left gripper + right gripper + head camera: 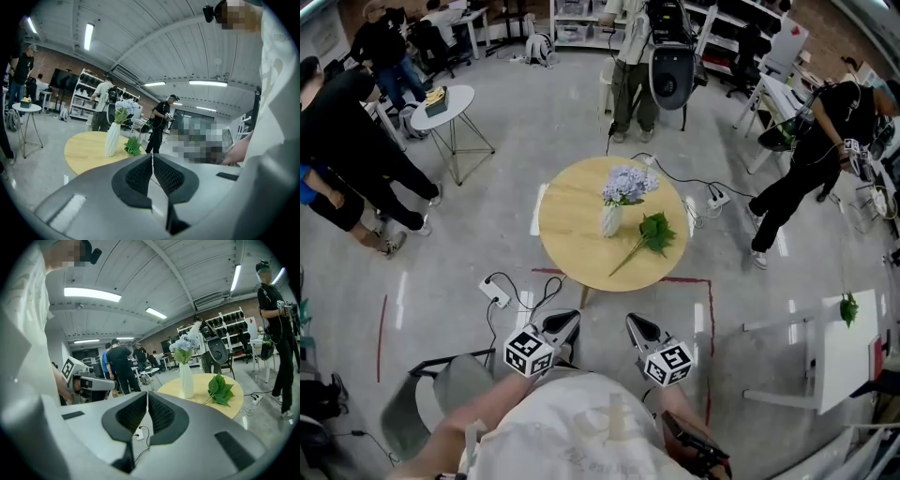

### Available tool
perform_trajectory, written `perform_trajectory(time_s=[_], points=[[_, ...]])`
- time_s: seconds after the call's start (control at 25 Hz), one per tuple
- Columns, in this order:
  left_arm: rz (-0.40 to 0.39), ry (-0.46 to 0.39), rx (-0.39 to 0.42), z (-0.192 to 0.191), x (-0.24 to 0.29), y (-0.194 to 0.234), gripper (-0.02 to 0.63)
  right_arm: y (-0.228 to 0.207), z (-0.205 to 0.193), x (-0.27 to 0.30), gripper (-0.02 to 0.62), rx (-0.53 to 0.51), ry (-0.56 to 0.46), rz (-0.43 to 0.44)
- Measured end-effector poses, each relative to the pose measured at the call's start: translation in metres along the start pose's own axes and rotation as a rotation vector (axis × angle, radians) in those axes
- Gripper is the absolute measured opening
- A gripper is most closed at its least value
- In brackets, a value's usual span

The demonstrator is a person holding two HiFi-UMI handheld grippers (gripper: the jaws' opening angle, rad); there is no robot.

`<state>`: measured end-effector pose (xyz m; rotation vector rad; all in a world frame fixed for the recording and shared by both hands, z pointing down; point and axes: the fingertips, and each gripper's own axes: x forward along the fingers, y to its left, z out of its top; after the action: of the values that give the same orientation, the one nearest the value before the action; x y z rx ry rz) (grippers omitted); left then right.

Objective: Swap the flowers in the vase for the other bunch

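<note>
The white vase point(610, 221) stands upright near the middle of the round wooden surface point(567, 239), its pale blue flowers point(628, 184) pointing straight up. Just to its right the green bunch point(655, 232) lies flat and slantwise, leaves toward the far right and the thin stem running toward the near edge. The left claw point(565, 323) and the right claw point(639, 328) are both closed and empty, held short of the surface and aimed at it.
</note>
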<state>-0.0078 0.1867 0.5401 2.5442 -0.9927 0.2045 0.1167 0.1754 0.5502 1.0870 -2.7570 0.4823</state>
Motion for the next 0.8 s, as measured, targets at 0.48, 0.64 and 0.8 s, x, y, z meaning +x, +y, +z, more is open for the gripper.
perform_trajectory(time_s=[0.48, 0.64, 0.8], points=[[-0.031, 0.013, 0.003, 0.018, 0.03, 0.03, 0.014, -0.018, 0.013, 0.03, 0.012, 0.0, 0.006, 0.014], [-0.044, 0.018, 0.009, 0.024, 0.042, 0.04, 0.014, -0.03, 0.017, 0.037, 0.012, 0.009, 0.003, -0.003], [-0.065, 0.027, 0.005, 0.029, 0.055, 0.048, 0.014, -0.041, 0.02, 0.044, 0.012, 0.016, 0.006, -0.022]])
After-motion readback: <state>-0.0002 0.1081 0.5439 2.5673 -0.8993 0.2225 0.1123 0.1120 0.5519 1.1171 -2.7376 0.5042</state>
